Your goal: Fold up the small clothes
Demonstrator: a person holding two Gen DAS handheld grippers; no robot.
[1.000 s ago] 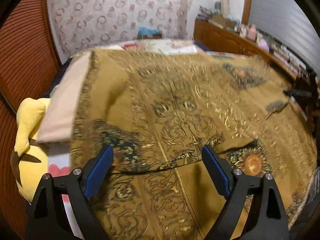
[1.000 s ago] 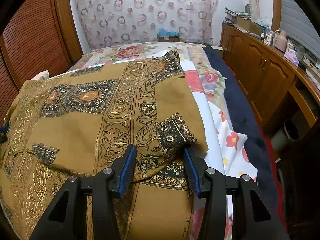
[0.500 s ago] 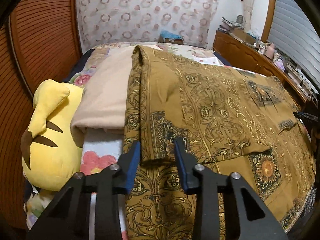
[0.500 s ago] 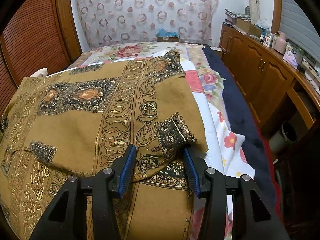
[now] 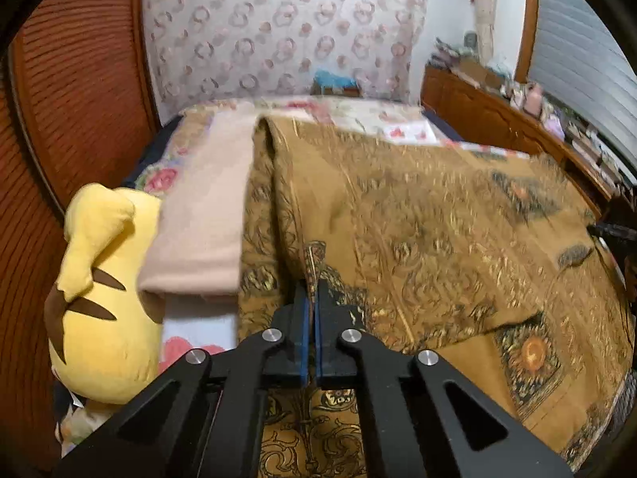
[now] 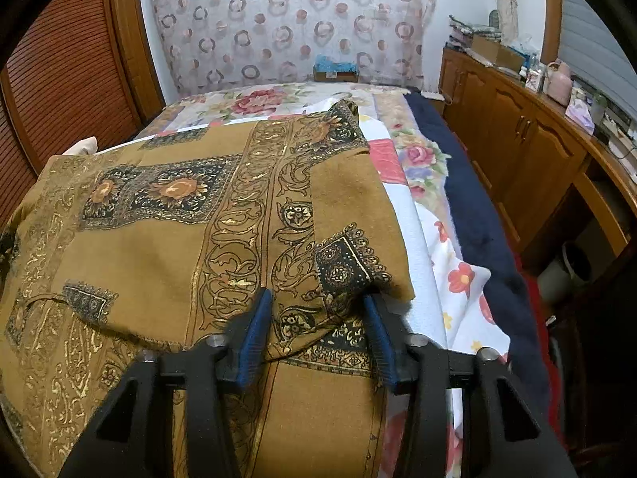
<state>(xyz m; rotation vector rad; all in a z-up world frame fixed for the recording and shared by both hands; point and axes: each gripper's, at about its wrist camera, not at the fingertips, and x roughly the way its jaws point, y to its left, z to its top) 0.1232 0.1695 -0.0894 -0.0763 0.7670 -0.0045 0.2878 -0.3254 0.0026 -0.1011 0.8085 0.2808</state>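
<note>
Already the left claw point(image 5: 309, 302) has closed on the brown patterned garment point(image 5: 418, 239); the right claw point(image 6: 316, 318) gapes astride its hem, perhaps gripping nothing, so lifting skews the fold.

A home bedroom: a bed point(image 6: 422, 215) under a floral quilt, a yellow plush toy point(image 5: 99, 298) at its side, a patterned curtain point(image 6: 286, 20) behind it, slatted wooden wardrobe doors point(image 6: 67, 75) along one wall and a wooden cabinet point(image 6: 517, 139) topped with household clutter along the other.
</note>
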